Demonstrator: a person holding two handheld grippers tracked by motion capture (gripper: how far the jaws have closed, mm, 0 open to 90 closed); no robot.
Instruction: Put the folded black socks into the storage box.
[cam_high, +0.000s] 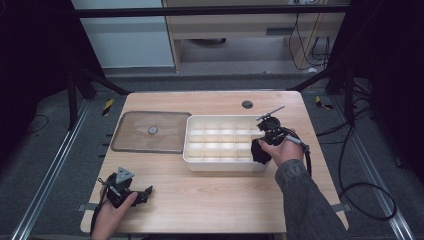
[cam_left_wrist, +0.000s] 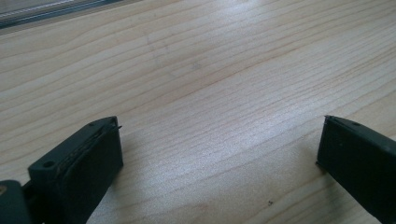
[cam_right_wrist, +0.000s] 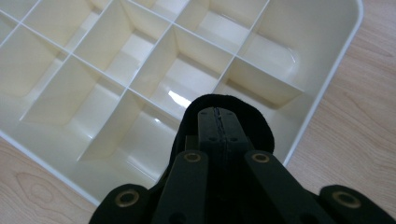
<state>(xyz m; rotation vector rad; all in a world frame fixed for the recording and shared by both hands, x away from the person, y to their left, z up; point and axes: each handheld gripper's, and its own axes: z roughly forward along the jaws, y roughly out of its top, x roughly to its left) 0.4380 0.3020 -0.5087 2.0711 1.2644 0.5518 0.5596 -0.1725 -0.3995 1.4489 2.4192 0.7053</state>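
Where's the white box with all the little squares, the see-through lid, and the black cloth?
White box (cam_high: 195, 159): high view, on its front wall.
See-through lid (cam_high: 131, 132): high view, on its clear left part.
Black cloth (cam_right_wrist: 259, 122): right gripper view, on the fold around the shut fingers.

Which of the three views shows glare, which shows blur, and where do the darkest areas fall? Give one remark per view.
High view: soft overall, dark at both sides and the top corners, with even light on the table. Left gripper view: pale sheen across the wood between the open tongs, whose near parts are blurred. Right gripper view: small bright glints on the floors of the divided tray; the shut tongs and the black cloth read as near-featureless black.
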